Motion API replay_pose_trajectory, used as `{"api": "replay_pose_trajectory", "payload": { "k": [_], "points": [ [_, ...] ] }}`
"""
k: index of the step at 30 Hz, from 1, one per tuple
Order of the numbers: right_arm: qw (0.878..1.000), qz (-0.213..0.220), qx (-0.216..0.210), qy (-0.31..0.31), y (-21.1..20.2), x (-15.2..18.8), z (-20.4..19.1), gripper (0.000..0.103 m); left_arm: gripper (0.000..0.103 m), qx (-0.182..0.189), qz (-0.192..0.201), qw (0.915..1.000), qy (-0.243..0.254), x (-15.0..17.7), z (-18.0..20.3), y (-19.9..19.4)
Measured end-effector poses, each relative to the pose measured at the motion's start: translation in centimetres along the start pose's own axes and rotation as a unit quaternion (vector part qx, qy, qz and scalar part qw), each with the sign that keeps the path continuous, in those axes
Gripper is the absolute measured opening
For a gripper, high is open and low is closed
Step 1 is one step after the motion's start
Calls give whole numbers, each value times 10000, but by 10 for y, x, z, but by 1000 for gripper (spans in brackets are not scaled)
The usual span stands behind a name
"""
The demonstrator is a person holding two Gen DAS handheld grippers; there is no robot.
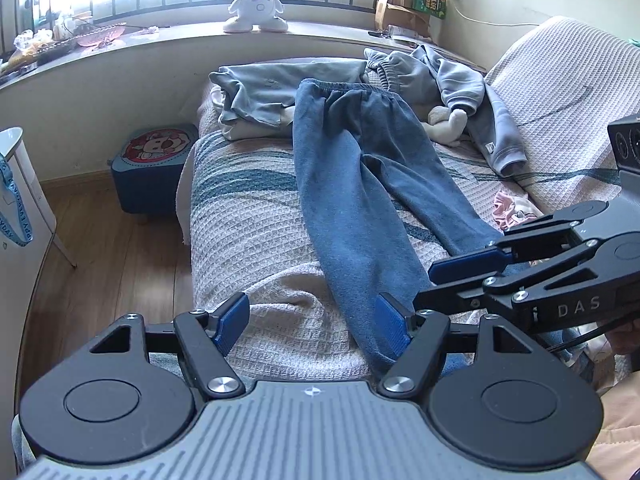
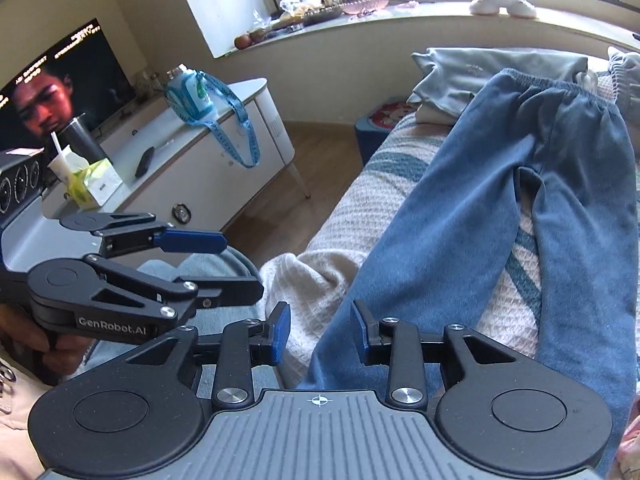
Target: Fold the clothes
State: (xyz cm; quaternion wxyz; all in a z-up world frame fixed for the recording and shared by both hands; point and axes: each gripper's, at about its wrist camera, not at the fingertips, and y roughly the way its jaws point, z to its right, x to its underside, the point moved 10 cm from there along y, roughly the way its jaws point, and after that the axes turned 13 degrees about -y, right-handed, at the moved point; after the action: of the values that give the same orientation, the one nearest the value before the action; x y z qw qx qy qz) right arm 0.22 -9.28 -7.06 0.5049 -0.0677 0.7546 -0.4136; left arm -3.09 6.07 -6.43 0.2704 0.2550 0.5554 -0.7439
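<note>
Blue sweatpants (image 1: 360, 160) lie flat on the patterned sofa cover (image 1: 248, 216), waistband at the far end and both legs running toward me. My left gripper (image 1: 312, 316) stands open over the near edge of the cover; its right finger sits beside the left leg's cuff and nothing is between the pads. My right gripper (image 2: 320, 322) is open just above the hem of a trouser leg (image 2: 420, 264), its pads clear of the cloth. Each gripper shows in the other's view: the right gripper (image 1: 434, 284) from the side, and the left gripper (image 2: 240, 264) at the left.
Grey folded garments (image 1: 272, 92), a grey hoodie (image 1: 460, 80), a plush toy (image 1: 444, 120) and a pink cloth (image 1: 512, 210) lie on the sofa. A blue stool (image 1: 152, 168) stands on the wood floor. A white cabinet (image 2: 192, 160) and a TV (image 2: 60, 88) are to the left.
</note>
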Motion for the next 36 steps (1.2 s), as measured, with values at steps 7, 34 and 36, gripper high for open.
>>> {"api": "replay_pose_trajectory", "payload": {
  "k": [7, 34, 36],
  "points": [
    [9999, 80, 76, 34, -5, -5, 3, 46, 68, -4, -39, 10000, 10, 0, 1, 2],
    [9986, -120, 343, 389, 9, 16, 24, 54, 79, -191, -239, 9995, 25, 6, -1, 18],
    [9986, -123, 338, 396, 10, 17, 24, 54, 79, -193, -243, 9995, 18, 7, -1, 18]
  ]
}}
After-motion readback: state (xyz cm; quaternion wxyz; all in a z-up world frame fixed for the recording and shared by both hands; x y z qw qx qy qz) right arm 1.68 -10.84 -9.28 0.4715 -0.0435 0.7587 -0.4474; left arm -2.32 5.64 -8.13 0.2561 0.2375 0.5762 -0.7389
